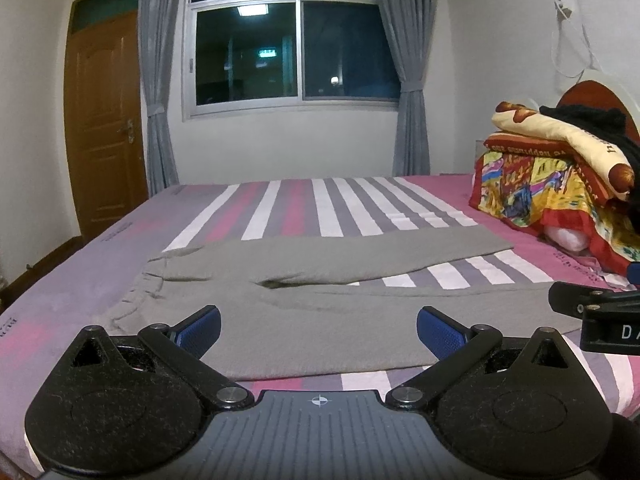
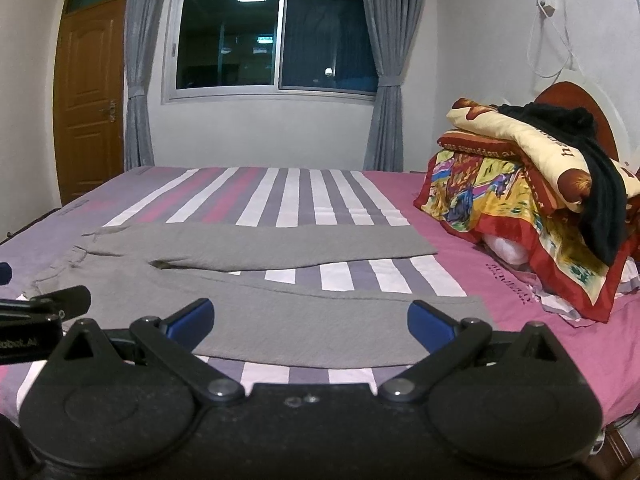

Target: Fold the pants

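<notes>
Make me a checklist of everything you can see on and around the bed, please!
Surface: bed with a striped pink, white and grey sheet, mostly smooth.
Job's things: grey pants lying flat, legs spread in a V, waistband to the left, not yet folded.
Clutter: pile of colourful blankets at the bed's right end, a black garment draped on top.
Grippers: left hand-held gripper open, over the near leg; right hand-held gripper open, over the near leg nearer the cuff. Neither holds anything.
Cables: white cord hanging from a wall socket above the headboard.
Surroundings: window dark outside, grey curtains tied back, wooden door shut.
</notes>
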Available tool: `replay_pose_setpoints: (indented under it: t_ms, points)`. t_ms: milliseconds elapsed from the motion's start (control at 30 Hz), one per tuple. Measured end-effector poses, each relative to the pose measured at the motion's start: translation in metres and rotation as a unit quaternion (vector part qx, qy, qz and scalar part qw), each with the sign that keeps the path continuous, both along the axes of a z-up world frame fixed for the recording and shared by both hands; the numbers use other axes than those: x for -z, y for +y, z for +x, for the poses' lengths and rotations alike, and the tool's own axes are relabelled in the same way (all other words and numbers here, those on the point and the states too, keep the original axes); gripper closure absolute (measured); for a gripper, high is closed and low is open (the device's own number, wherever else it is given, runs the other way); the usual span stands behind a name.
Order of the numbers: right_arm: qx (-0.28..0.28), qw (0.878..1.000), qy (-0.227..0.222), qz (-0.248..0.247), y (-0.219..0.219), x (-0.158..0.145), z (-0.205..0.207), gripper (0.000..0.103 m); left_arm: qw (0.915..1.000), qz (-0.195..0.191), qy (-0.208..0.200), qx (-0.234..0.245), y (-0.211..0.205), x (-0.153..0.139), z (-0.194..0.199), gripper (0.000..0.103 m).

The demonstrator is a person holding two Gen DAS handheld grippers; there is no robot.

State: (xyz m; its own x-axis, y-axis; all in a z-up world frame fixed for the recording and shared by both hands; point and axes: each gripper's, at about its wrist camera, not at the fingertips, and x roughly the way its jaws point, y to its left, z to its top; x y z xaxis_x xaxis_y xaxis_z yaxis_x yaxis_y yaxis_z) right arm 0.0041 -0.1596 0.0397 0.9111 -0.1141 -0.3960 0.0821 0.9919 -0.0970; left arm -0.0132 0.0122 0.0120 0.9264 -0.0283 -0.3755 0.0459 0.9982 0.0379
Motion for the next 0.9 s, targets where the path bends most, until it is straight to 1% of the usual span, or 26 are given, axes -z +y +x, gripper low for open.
replay_pose_setpoints:
  t_ms: [900]
  points:
    - [0.002,1.000,-0.001,-0.001,0.0024,-0.0030,-0.0014,0.000,1.0000,-0.002,0.001,0.001,-0.0034,-0.0011,-0.0009,0.000]
